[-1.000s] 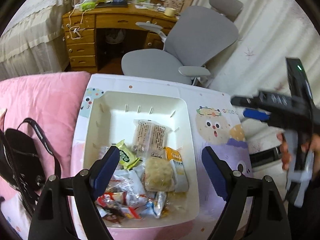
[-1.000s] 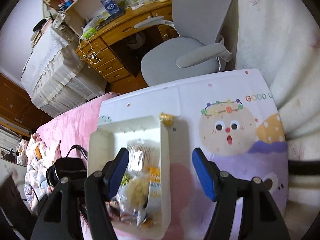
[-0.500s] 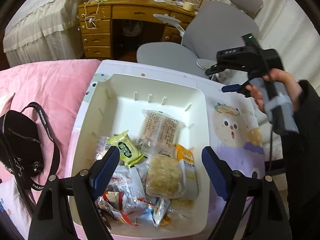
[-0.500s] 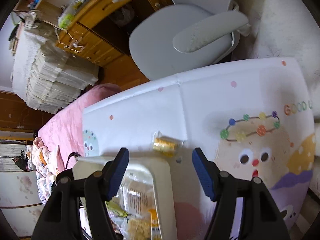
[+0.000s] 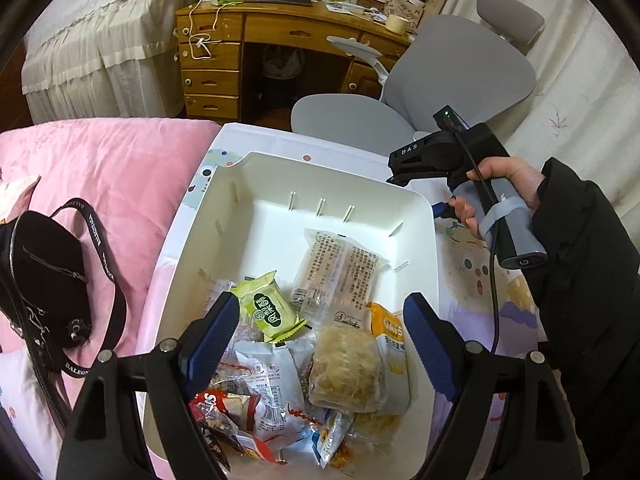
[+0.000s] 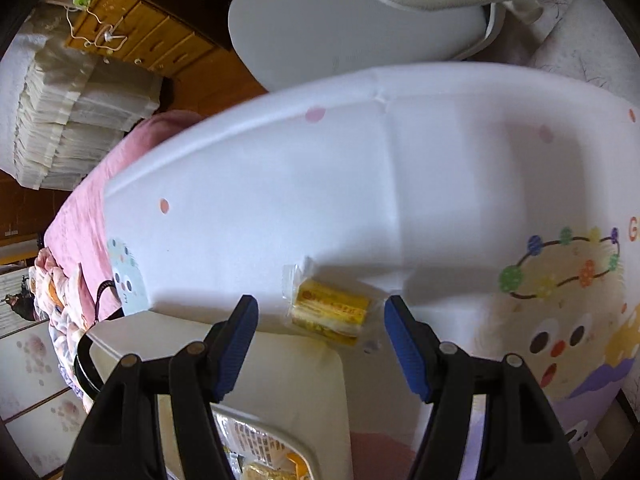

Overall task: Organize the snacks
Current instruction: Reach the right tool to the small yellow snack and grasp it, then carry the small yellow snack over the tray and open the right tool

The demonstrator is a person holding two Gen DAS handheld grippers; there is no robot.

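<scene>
Tools both spread, nothing pinched. Your left tool (image 5: 322, 322) hangs over the white bin (image 5: 416, 216), above the snack pile (image 5: 304, 360) heaped at its near end; the far end is bare. Your right tool (image 6: 320, 324) points down at a small yellow snack packet (image 6: 330, 312) lying on the cartoon-print desk (image 6: 360, 184), just outside the bin's far rim (image 6: 224, 332). Packet sits between the fingers but contact not visible.

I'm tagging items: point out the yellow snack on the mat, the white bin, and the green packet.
yellow snack (image 6: 330, 314), right wrist view, wrapper middle.
white bin (image 5: 424, 216), left wrist view, far right rim.
green packet (image 5: 268, 310), left wrist view, label centre.
</scene>
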